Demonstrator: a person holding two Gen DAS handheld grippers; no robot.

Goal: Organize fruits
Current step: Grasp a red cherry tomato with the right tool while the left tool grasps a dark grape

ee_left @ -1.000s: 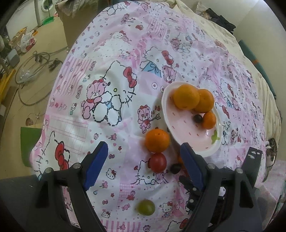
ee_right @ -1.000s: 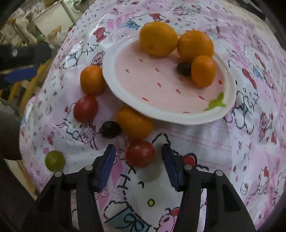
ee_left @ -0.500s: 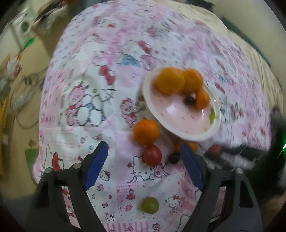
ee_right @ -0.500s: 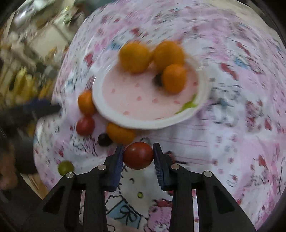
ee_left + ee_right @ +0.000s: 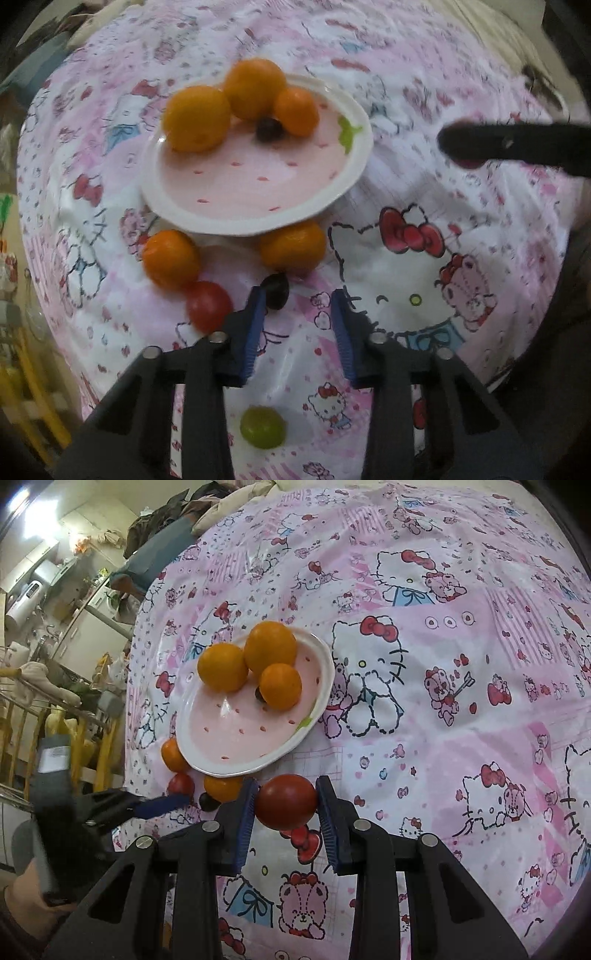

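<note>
Two grippers over the fruit by the plate.
Right gripper (image 5: 285,805) jaws clenched on a red tomato (image 5: 286,802), lower centre, lifted off the tablecloth (image 5: 461,709). Left gripper (image 5: 297,308) jaws closing, nothing gripped; dark grape (image 5: 277,290) beside its left jaw, below the plate (image 5: 255,192).

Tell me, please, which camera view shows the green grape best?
The left wrist view. The green grape lies whole and unobstructed on the cloth, low in the frame between the left tool's arms. The right wrist view shows nothing of it; that corner is taken up by the left tool and the person's arm.
</note>
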